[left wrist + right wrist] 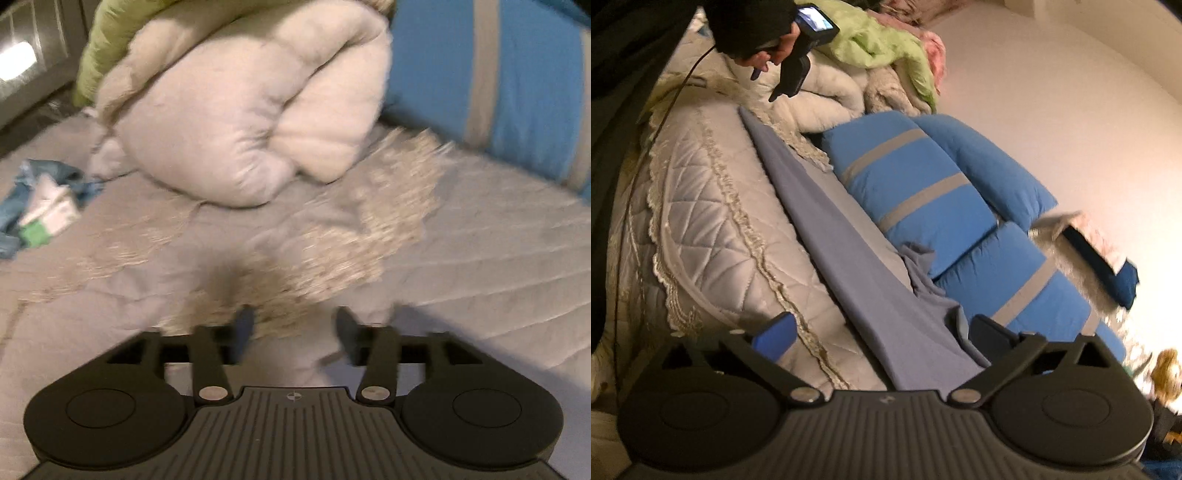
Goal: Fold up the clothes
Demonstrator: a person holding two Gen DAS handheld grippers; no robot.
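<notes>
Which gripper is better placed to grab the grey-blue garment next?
Right. The right gripper is open with the grey-blue garment running between its fingers. The left gripper is open over the bedspread, with no garment nearby.

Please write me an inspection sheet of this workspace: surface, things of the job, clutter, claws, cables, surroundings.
Surface: quilted grey bedspread with lace trim.
Job's things: grey-blue cloth stretched across the bed toward the right claw, lying between its open fingers.
Clutter: white comforter, blue striped pillows, green blanket, blue garment with a white-green item.
Claws: left claw open, over the bedspread, holding nothing; right claw open.
Cables: black cable running down from the left claw's handle.
Surroundings: plain white wall.
</notes>
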